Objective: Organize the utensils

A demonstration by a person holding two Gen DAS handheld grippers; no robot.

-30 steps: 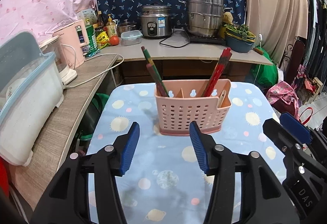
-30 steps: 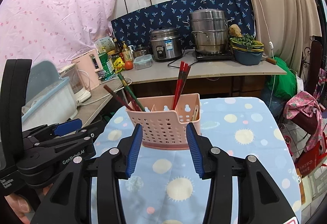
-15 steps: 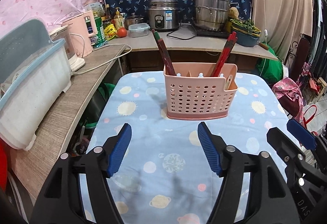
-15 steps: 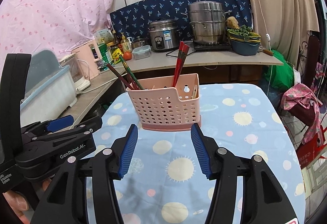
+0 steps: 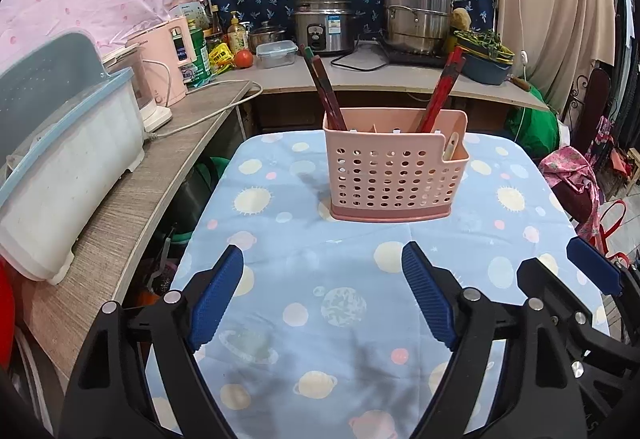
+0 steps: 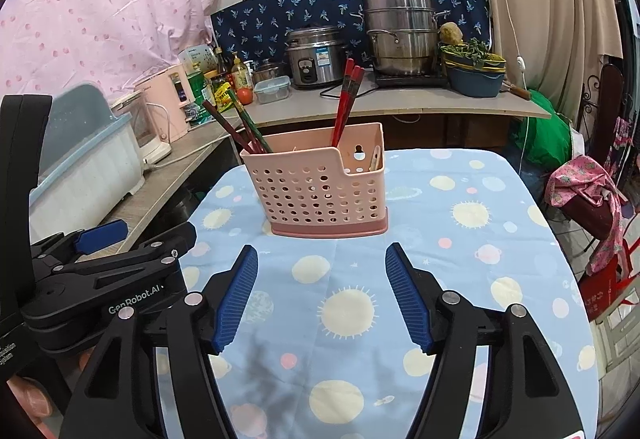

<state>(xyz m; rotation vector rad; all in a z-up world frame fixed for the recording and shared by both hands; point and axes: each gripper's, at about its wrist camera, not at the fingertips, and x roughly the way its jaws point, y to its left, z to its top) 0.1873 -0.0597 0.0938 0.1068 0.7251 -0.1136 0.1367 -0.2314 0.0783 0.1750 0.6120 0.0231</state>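
Both grippers have drawn back from the pink utensil caddy (image 5: 394, 165), which a second ago filled the gap between the blue pads and now stands well beyond them. The left gripper (image 5: 322, 299) is spread wide with nothing between its fingers; the right gripper (image 6: 322, 291) is likewise wide open and empty, hovering beside the left one. The caddy stands upright on the blue planet-print tablecloth (image 5: 352, 303), ahead of both sets of tips and apart from them. Dark chopsticks (image 5: 324, 93) lean out of the caddy's left end, red chopsticks (image 5: 442, 89) out of its right part, and a pale utensil (image 5: 451, 146) sits in the low right compartment. Behind the caddy a counter (image 5: 360, 77) carries a rice cooker (image 5: 322, 23) and a steel steamer pot (image 5: 416, 13); left of the caddy sits a white lidded bin (image 5: 60, 167).
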